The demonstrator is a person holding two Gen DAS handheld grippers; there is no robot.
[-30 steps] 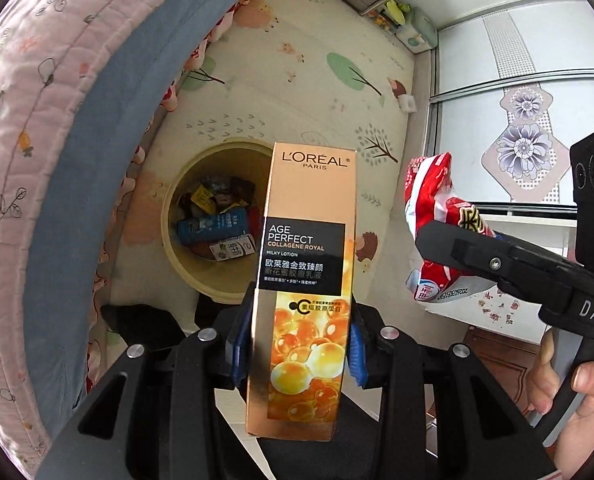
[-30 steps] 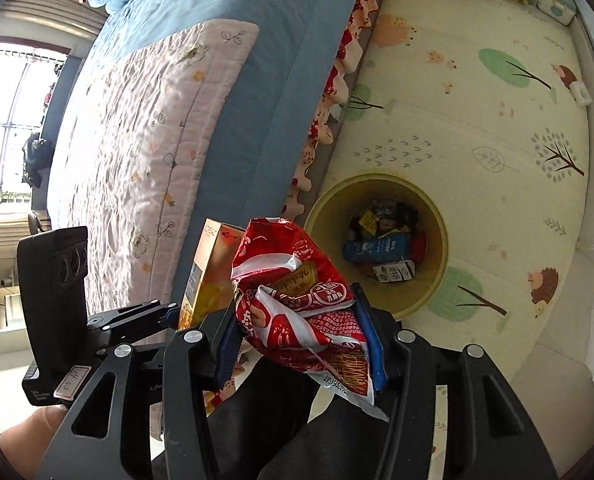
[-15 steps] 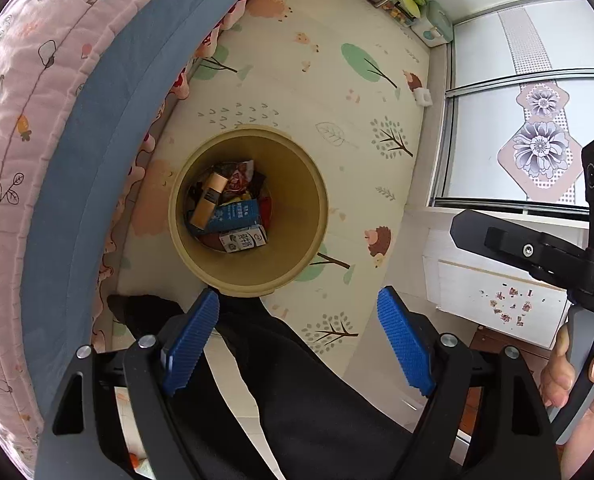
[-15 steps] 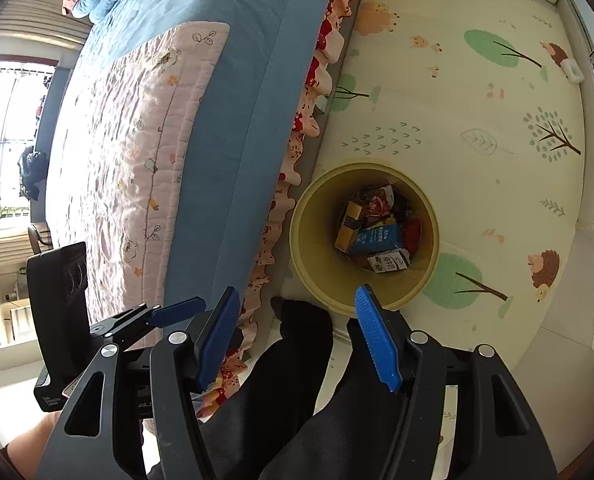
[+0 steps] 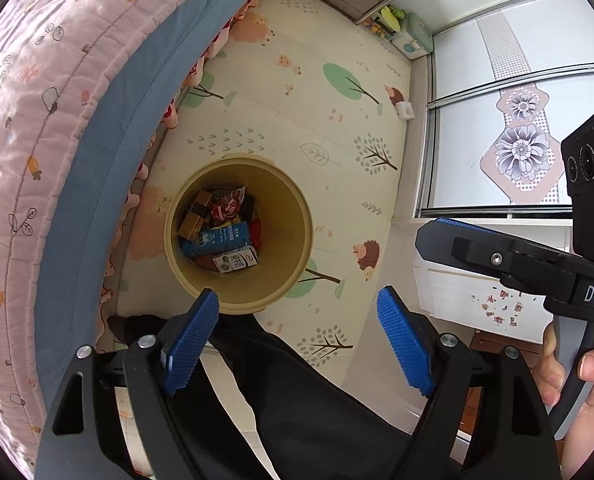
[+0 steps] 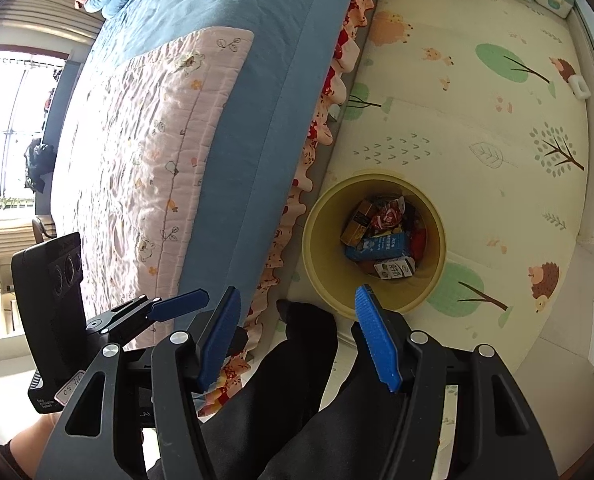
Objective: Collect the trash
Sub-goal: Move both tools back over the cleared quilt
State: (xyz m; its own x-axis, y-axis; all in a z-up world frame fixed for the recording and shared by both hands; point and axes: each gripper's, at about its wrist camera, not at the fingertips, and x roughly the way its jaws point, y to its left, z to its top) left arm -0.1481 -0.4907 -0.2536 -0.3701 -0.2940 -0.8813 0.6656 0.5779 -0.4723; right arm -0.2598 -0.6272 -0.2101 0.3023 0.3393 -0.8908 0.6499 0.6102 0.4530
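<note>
**Both tools empty above the bin**

Nearest the cameras, the left tool (image 5: 297, 344) has its jaws wide with nothing between them, and the right tool (image 6: 297, 340) has its jaws fairly wide, also empty. Under them are the person's dark trouser legs (image 5: 297, 400). "DAS" reads on the right tool's arm in the left view.

Beyond stands the yellow bin (image 5: 297, 264) on the play mat (image 5: 337, 120), just beside the bed (image 6: 217, 100). The trash is inside it: a gold carton (image 5: 195, 216), a red wrapper (image 5: 227, 208), a blue carton (image 5: 217, 240) and a white carton (image 5: 235, 261); their print is too small to read.

Risks, as I judge them: the bin sits close by the feet, so a step could tip it. Any trash left elsewhere is out of view.
</note>
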